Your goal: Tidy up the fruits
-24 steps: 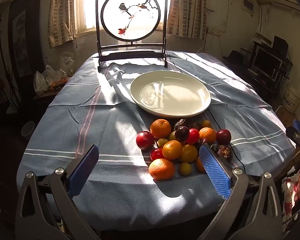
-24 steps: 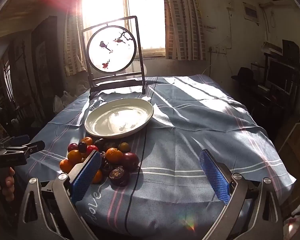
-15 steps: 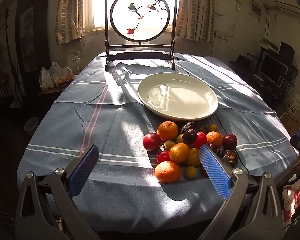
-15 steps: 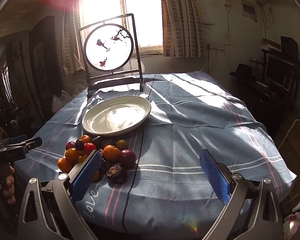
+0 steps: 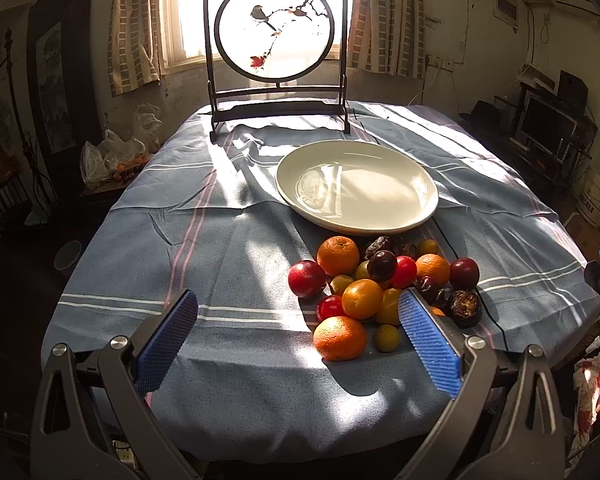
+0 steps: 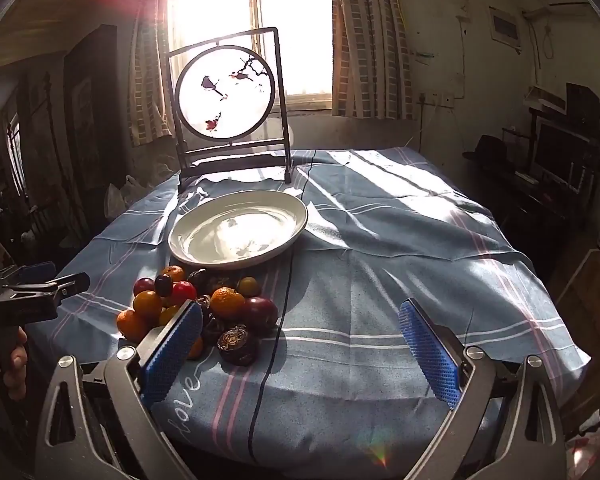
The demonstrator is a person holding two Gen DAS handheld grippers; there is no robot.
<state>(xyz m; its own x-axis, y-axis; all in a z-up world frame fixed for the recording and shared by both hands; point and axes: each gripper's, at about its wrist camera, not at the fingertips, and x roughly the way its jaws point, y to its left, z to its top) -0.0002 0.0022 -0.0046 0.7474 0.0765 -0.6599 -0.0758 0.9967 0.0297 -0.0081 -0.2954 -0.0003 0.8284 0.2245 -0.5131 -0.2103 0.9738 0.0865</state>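
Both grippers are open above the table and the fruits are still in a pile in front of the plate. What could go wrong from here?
1. The mixed pile of round fruits lies loose near the table edge; pulling one out may send neighbours rolling off.
2. The blue striped tablecloth is wrinkled, so a dragging finger of the left gripper could tug it and shift the white ceramic plate.
3. The open right gripper works close by; both may collide.

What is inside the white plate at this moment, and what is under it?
The white plate holds no fruit; only sunlight reflections show inside. It rests on the blue striped tablecloth. The plate hides the cloth directly beneath it.
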